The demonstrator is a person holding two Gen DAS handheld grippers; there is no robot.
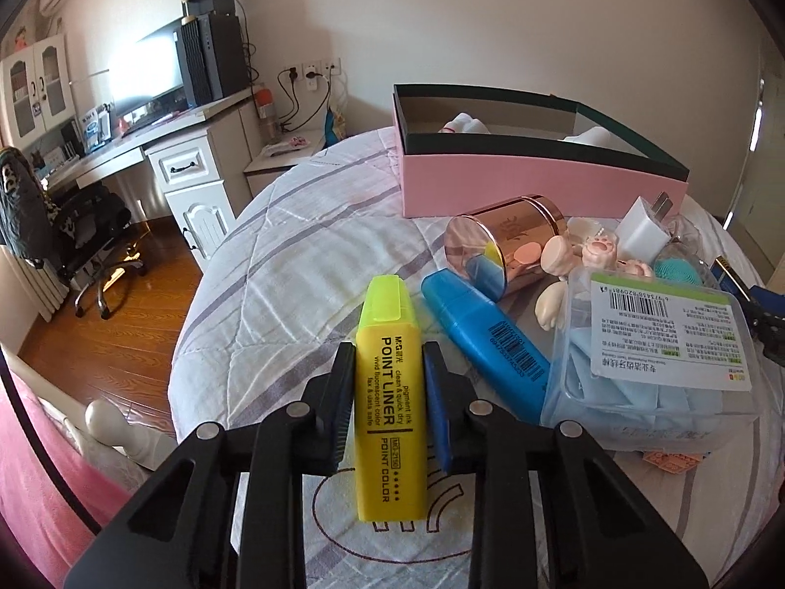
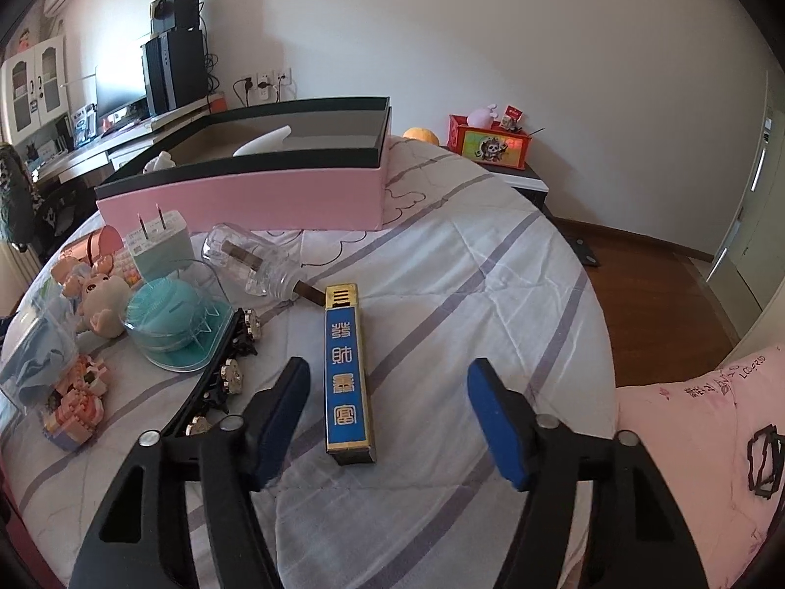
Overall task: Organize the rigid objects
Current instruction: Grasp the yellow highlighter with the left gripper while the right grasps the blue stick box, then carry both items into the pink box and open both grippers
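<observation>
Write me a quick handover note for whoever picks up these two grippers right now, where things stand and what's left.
Left gripper: shut on the yellow highlighter, which still lies on the bed quilt.
Right gripper: open, its jaws either side of the blue and gold box but not pressing it.
Pink storage box: open at the far side of the bed; a couple of white items show inside.
Still loose on the quilt: blue highlighter, rose-gold tin, white plug adapter, glass bottle.
Left: probably lift the highlighter into the pink box, grip the blue and gold box, then clear the rest.
</observation>
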